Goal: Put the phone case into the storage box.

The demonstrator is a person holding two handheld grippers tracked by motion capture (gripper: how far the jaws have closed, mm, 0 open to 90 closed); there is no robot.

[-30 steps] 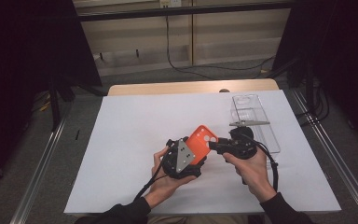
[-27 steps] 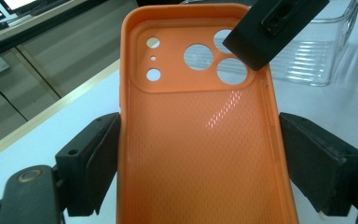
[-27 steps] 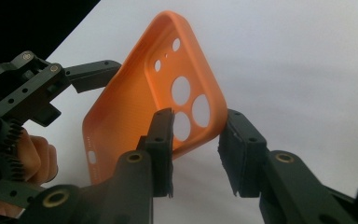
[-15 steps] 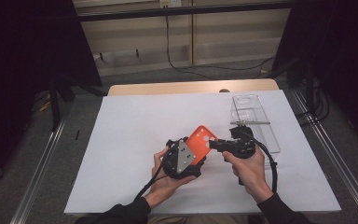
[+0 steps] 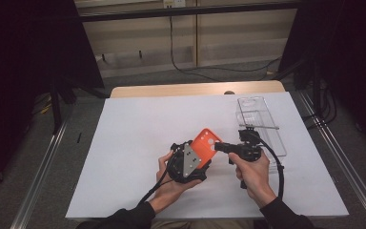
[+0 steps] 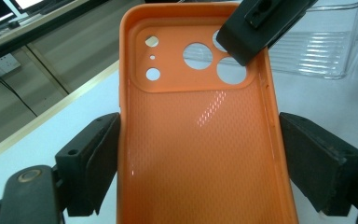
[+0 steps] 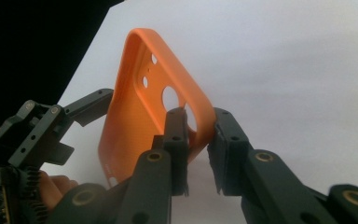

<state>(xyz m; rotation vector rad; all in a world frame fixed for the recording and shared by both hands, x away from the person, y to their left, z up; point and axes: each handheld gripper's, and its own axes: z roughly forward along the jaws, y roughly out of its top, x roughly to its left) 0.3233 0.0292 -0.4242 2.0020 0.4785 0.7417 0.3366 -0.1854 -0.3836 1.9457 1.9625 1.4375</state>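
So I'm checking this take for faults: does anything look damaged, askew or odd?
Nothing stands out. The orange phone case looks whole, held off the table across its width by the left tongs, with the right tongs pinching its rim near the camera holes. The clear box sits straight.

Left gripper (image 5: 198,160) sits in the left hand (image 5: 169,179) above the table, jaws wide, clamped across the case (image 5: 207,145) sides. Right gripper (image 5: 221,147) in the right hand (image 5: 252,174) points left, level; jaws have just been closing, now pinched on the case's top edge.
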